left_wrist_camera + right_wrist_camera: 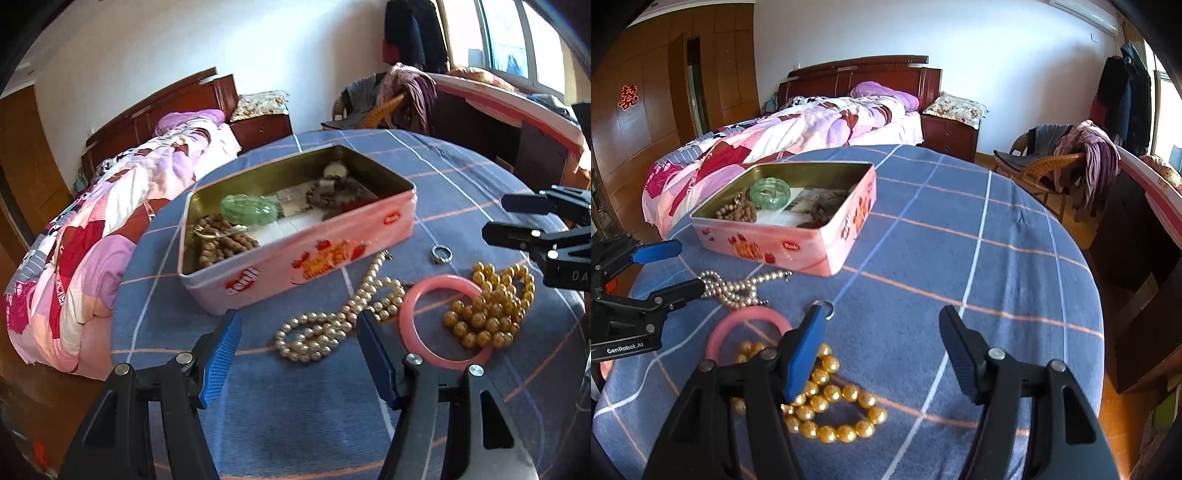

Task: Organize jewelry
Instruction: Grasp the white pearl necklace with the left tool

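Both grippers are wide open and hold nothing. The left gripper (295, 343) hangs low in the middle of its view, right over the pearl necklace (328, 325). The right gripper (882, 350) hangs low in its view, with the gold bead string (827, 410) under its left finger.

The jewelry still out is the pearl necklace, the pink bangle (443, 321), the gold bead string and a small silver ring (441, 254), all lying close together at the lower right of the left view. The pink bangle touches the gold beads. The pink tin box (295, 258) sits in the middle, open, with a green bangle (249, 209), brown wooden beads (221, 243) and a watch (334, 170) inside.

What could go wrong? I think the long pearl necklace could slip out if only one bead is pinched, or it could drag over the box wall. Grabbing the bangle could pull the gold beads along. The little ring may be hard to pinch and could roll away.

The table has a blue checked cloth (960, 240), soft and a bit wrinkly, so things could snag. Behind it are a bed with a pink patchwork quilt (798, 129), a wooden wardrobe (646, 110) at the upper left, a wicker chair with clothes (1056, 162) and a window (517, 37) at the upper right.
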`<control>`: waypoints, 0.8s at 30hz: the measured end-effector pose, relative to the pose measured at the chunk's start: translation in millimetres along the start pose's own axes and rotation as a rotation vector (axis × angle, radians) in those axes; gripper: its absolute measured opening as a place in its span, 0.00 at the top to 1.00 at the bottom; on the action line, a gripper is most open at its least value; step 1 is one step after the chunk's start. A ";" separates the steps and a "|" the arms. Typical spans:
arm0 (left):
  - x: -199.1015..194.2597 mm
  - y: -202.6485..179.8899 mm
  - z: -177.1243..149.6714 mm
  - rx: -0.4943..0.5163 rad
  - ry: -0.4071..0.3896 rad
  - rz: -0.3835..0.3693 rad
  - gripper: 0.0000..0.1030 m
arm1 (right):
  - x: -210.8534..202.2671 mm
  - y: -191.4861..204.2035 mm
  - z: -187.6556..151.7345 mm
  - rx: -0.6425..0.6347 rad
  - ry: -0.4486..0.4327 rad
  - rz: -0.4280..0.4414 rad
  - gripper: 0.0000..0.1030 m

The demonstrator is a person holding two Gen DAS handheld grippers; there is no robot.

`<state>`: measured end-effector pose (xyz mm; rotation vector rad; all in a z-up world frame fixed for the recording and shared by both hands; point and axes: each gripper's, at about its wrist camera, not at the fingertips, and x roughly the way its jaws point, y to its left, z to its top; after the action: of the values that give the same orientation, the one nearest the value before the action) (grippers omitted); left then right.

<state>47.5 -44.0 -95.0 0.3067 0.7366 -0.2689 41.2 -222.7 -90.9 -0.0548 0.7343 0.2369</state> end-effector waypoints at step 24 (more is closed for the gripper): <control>-2.6 18.9 -21.2 -0.054 0.061 -0.068 0.94 | 0.5 -4.5 -6.1 0.035 0.011 0.007 0.32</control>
<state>39.2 -18.4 -104.6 0.2404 0.8144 -0.3043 38.6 -227.8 -95.8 -0.0201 0.7491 0.2310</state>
